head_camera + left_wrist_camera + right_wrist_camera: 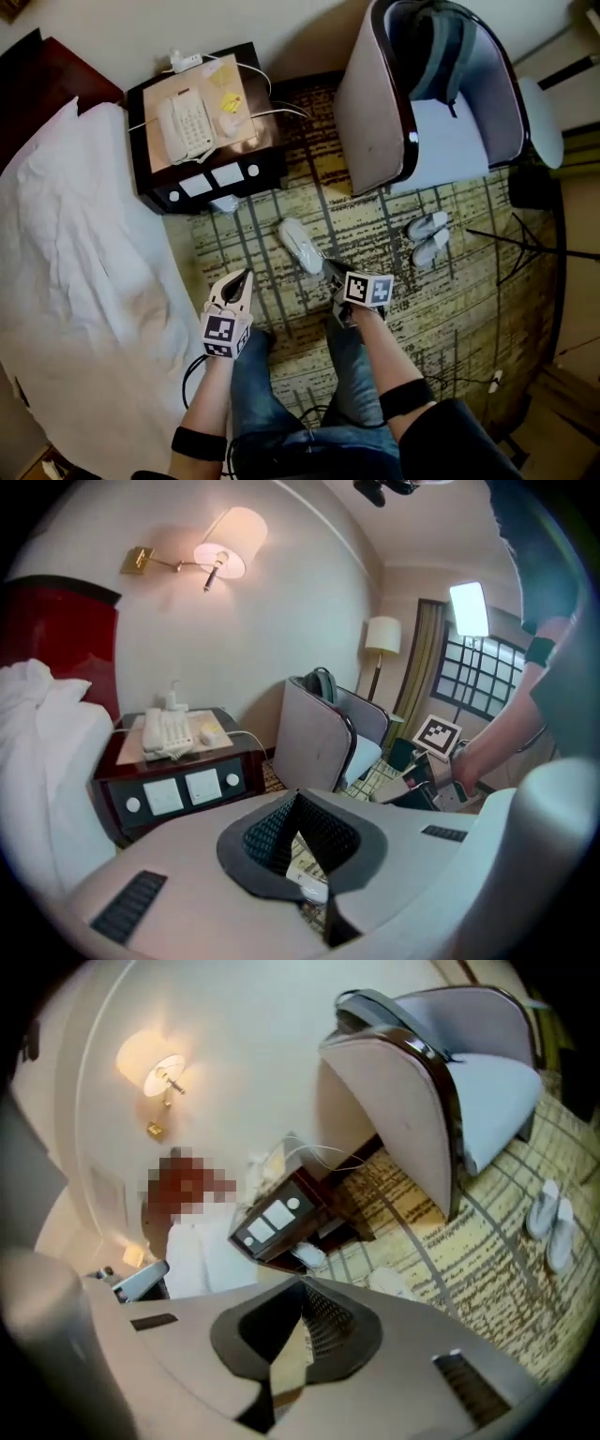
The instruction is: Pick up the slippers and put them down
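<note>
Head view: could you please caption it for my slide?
Left claw, right claw shut over white slipper on carpet.

Patterned carpet (450, 309) bearing one white slipper (300, 246) near the nightstand (253, 178) with telephone (187, 127), a slipper pair (427, 237) beside the armchair (375, 103), bed (75, 244) at left, left gripper (246, 276) and right gripper (330, 268) above.

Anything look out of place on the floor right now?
Yes: one white slipper lies alone and askew on the carpet, while a pair sits side by side near the armchair. Nothing looks spilled or damaged.
</note>
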Demonstrator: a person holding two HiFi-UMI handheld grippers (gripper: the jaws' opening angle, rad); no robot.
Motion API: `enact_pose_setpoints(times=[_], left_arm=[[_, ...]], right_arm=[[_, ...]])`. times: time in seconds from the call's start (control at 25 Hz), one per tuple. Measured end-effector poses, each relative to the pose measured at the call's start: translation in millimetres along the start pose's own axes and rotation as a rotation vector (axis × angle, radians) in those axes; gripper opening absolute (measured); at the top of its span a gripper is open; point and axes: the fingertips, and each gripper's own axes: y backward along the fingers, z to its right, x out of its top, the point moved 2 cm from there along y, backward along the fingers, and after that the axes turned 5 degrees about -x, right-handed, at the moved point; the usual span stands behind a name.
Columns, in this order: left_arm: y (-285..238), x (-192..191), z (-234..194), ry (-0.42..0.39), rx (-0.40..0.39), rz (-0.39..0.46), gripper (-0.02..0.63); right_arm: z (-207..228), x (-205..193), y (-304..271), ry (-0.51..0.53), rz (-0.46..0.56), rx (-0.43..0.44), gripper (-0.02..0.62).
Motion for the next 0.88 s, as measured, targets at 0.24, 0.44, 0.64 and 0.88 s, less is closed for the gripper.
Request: enact_pose_setpoints(times=[0.24,0.44,0.64,0.88], left_arm=[[58.9,70.9,18.8,0.039,0.054,0.04,0.002],[104.3,114.9,24.0,0.043,0.101,0.074,0.002],[144.3,138.8,25.2,0.018,0.117,0.085,0.002],[182.6,145.0,16.6,0.046,0.154,0.109,0.002]], right_arm=[[-94.5,63.7,96.3,0.272,0.063,0.049,0.0],[-159.8,105.7,154.7,0.411,0.14,0.087,0.0],[-199.5,126.9,188.2,0.496,0.207,0.097,0.0],[-228.2,131.5,199.1,0.539,0.224,0.116,0.0]])
